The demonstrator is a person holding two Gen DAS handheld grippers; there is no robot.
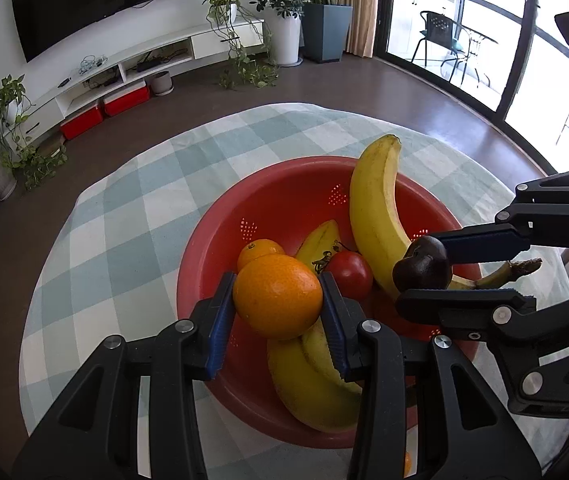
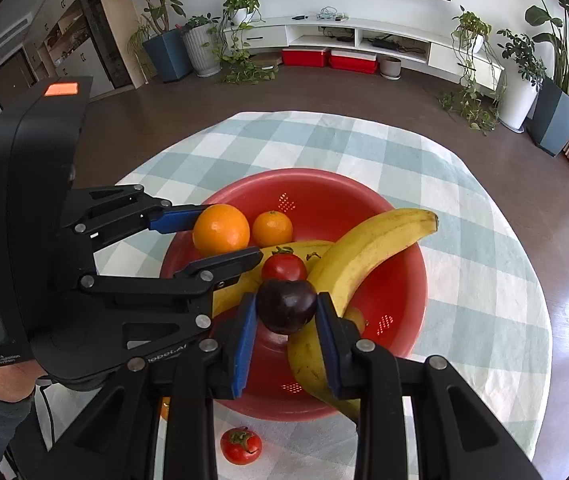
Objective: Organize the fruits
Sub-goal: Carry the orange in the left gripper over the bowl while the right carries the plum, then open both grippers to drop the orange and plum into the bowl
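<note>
A red colander bowl [image 1: 284,184] [image 2: 324,188] sits on the checked tablecloth. In it lie two bananas [image 1: 376,216] [image 2: 368,252], a small orange [image 1: 258,250] [image 2: 272,227] and a tomato [image 1: 350,272] [image 2: 283,267]. My left gripper [image 1: 278,300] [image 2: 220,234] is shut on a large orange [image 1: 278,296] [image 2: 221,230], held over the bowl. My right gripper [image 2: 286,312] [image 1: 424,268] is shut on a dark plum [image 2: 286,306] [image 1: 422,262], also over the bowl. A second tomato [image 2: 241,445] lies on the cloth, in front of the bowl.
The round table with its checked cloth [image 1: 132,208] [image 2: 464,208] has a dark floor around it. A TV unit, red boxes [image 2: 328,58] and potted plants stand along the far wall. An orange shape [image 1: 407,462] shows at the bottom edge.
</note>
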